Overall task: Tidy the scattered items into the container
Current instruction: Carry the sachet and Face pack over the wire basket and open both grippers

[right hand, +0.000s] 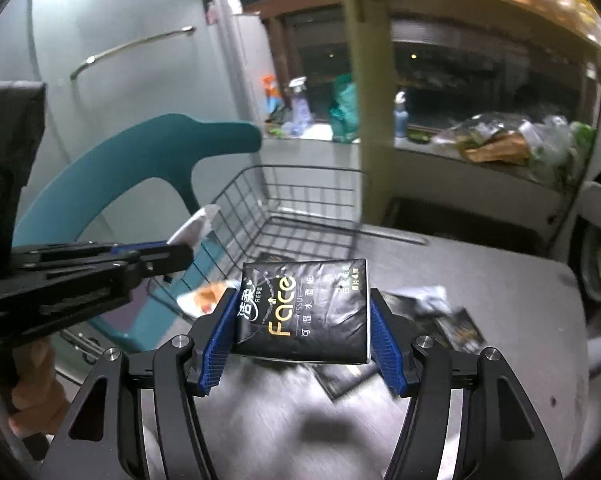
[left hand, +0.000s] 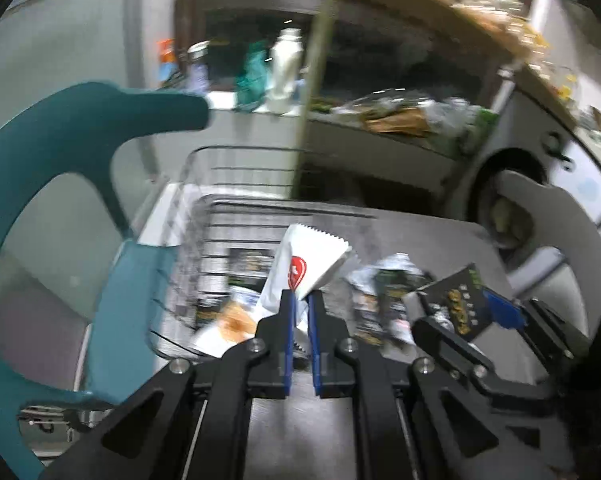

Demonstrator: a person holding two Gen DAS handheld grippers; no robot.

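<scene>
Black linkage bars fill the bottom of the left wrist view and lead up to the left gripper (left hand: 300, 300), whose blue pads are pinched tight on the lower end of a white sachet (left hand: 300, 264). That sachet stands up out of the jaws with its long axis rising toward the upper right of the frame; its serrated end is uppermost and a red mark sits on its face. From the right wrist view the same gripper (right hand: 180, 254) enters from the left edge, and the sachet (right hand: 194, 228) juts from its tip toward the upper right, in front of the basket's near wall.

Centre bottom of the right wrist view, the right gripper (right hand: 302, 320) clasps a black tissue pack (right hand: 302, 314) between its blue pads, one pad on each short side. The pack's long axis runs left to right across the jaws, its printed face toward the camera, its top edge tilted slightly up to the right. In the left wrist view this gripper (left hand: 476, 312) shows at lower right with the pack (left hand: 456, 304) in it.

Beyond the tools, the wire basket (right hand: 300, 196) stands on the grey table (right hand: 500, 300), at mid-frame. A few packets lie in it, among them an orange-and-white one (right hand: 206, 296). More dark packets (right hand: 456, 328) lie loose on the table, lower right of the pack. A teal chair (right hand: 112, 184) curves at left.
</scene>
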